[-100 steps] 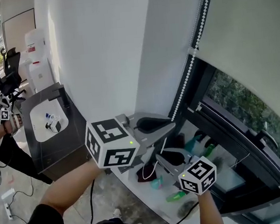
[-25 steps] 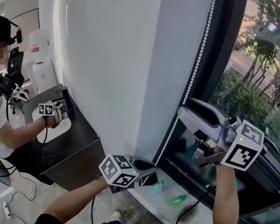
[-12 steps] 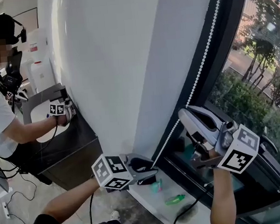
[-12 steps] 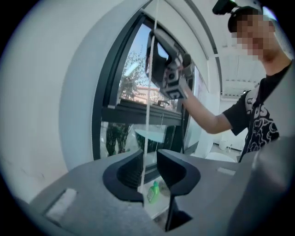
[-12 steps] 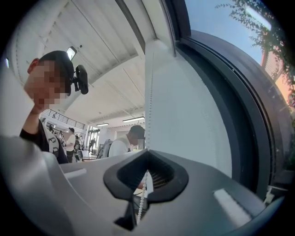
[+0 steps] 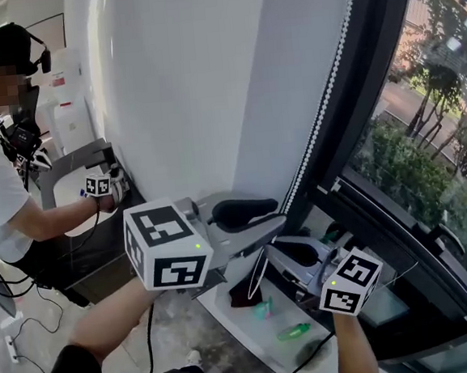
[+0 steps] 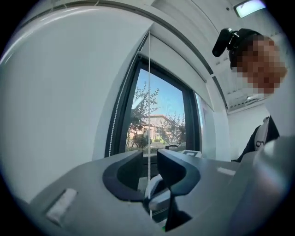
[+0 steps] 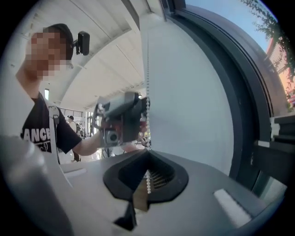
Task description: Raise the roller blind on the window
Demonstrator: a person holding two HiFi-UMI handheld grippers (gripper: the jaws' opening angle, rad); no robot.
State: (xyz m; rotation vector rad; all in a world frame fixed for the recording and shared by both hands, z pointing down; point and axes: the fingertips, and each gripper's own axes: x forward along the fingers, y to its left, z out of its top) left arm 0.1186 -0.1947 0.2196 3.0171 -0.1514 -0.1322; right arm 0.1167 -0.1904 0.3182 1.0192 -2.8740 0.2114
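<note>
Dark-framed sunlit window (image 6: 346, 131) ahead of grippers. Thin white beaded blind chain (image 6: 321, 93): light, limp, slippery; pinch across beads. Right gripper (image 6: 274, 255) clamped on it; left gripper (image 6: 278, 213) above, jaws just opening, chain loose between.

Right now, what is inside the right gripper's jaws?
The bead chain is pinched between the shut jaws of the right gripper. Where the pads meet, the chain itself is covered. It shows on either side of them, running up past the tips.
</note>
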